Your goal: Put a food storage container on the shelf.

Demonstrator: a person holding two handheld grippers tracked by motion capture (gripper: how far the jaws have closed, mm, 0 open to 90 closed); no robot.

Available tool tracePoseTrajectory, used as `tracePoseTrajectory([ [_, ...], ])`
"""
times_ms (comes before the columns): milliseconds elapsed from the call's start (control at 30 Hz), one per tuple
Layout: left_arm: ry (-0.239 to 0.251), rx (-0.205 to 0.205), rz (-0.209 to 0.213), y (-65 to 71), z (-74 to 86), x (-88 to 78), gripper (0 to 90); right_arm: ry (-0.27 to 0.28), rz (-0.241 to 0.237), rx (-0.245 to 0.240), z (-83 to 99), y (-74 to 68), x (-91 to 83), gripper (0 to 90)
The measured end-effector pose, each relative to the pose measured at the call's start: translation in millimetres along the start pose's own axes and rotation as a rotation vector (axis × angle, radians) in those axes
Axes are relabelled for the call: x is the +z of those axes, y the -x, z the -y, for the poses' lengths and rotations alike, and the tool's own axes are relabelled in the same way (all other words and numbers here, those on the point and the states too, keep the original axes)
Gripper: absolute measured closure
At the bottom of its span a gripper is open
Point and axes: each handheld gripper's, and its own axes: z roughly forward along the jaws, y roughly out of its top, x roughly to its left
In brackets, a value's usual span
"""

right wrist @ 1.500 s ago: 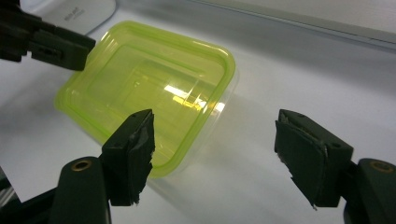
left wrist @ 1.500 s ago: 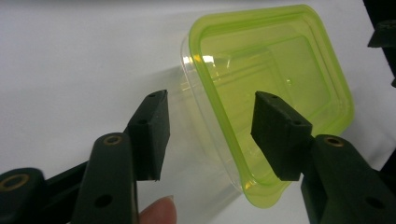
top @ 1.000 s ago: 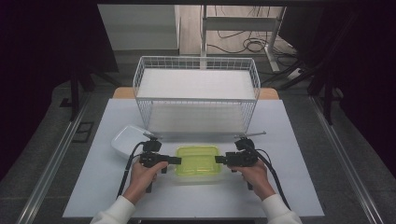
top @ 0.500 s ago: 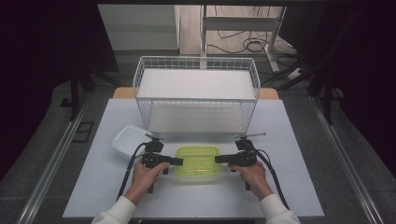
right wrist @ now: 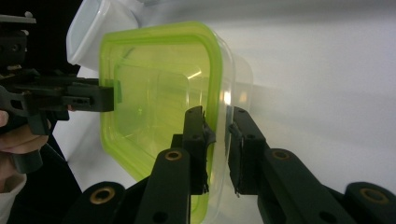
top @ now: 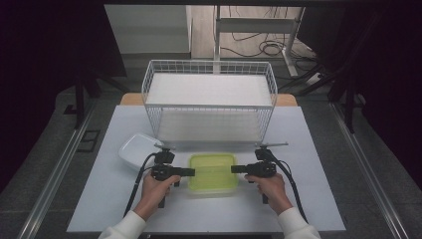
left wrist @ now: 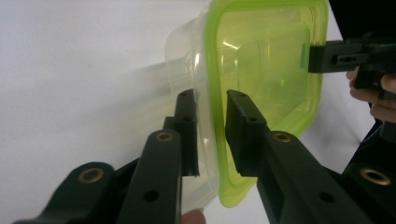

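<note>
A clear plastic container with a lime-green lid (top: 213, 172) rests on the white table between my two grippers. My left gripper (top: 191, 172) pinches the lid's left rim and my right gripper (top: 234, 170) pinches its right rim. In the left gripper view the jaws of the left gripper (left wrist: 212, 100) close on the green rim of the container (left wrist: 266, 60), one jaw against the clear wall. In the right gripper view the right gripper (right wrist: 217, 116) clamps the rim of the container (right wrist: 154, 93) the same way. Each view shows the opposite gripper at the far rim.
A white wire basket (top: 209, 94) with a shelf stands just behind the container. A white plastic tub (top: 137, 149) lies to the left of the left gripper, tilted. Bare white table (top: 318, 199) spreads to the right and front; dark floor surrounds it.
Both grippers and the container have shifted very slightly toward the person; the grips look the same.
</note>
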Motion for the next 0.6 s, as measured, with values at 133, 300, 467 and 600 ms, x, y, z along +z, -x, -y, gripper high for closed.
tracePoseTrajectory([
  [133,0.026,0.009,0.008,0.9,-0.2,-5.4,77.5,0.016,-0.006,-0.017,0.4,-2.6,-1.6,78.4],
  [300,0.049,0.026,0.022,3.7,-0.5,-9.1,78.1,0.036,-0.003,-0.054,-0.7,-6.6,-6.6,78.4],
  [467,0.073,0.057,0.020,7.6,-0.4,-13.4,78.4,0.057,0.009,-0.103,-1.7,-14.2,-12.9,78.4],
  [600,0.094,0.091,0.007,13.4,-1.3,-19.3,78.7,0.072,0.019,-0.127,-1.1,-19.1,-16.1,78.3],
])
